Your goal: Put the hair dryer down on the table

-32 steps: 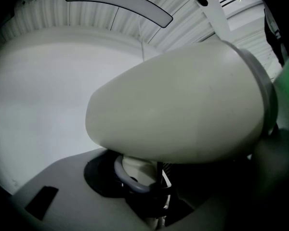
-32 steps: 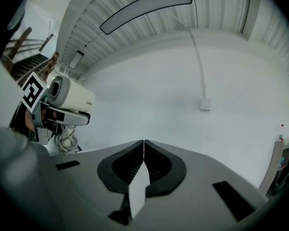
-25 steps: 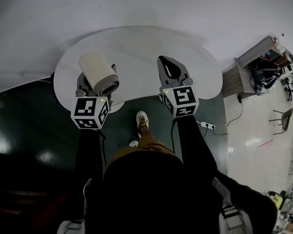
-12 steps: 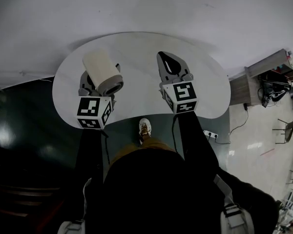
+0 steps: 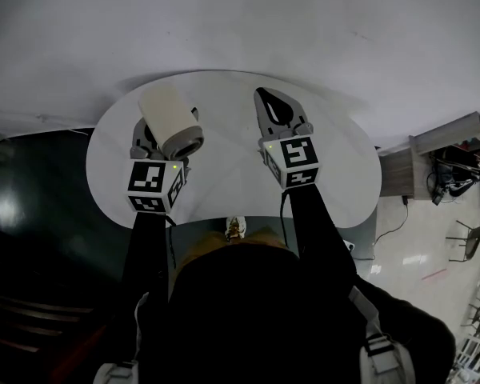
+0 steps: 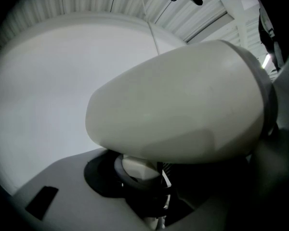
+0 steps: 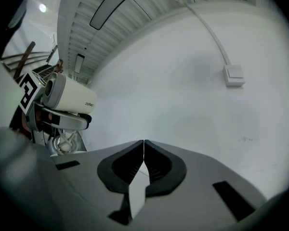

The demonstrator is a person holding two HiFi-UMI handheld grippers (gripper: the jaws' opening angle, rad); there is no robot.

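A cream hair dryer (image 5: 170, 118) hangs over the left part of the white table (image 5: 224, 170), barrel pointing away from me. My left gripper (image 5: 156, 141) is shut on its handle. In the left gripper view the barrel (image 6: 183, 105) fills the frame and the handle (image 6: 139, 169) sits between the jaws. My right gripper (image 5: 264, 96) hovers over the table's middle, shut and empty; its jaw tips (image 7: 143, 141) meet. In the right gripper view the hair dryer (image 7: 70, 99) shows at the left, with its coiled cord (image 7: 62, 143) hanging below it.
The table stands against a white wall with a switch plate (image 7: 233, 76). A low grey cabinet (image 5: 448, 138) with cables stands to the right, and a chair (image 5: 464, 234) stands on the pale floor. My shoe (image 5: 234, 229) shows at the table's near edge.
I have stepped closer to the table. Both grippers now reach farther over the tabletop. The hair dryer stays held in the left gripper, and the right gripper stays shut.
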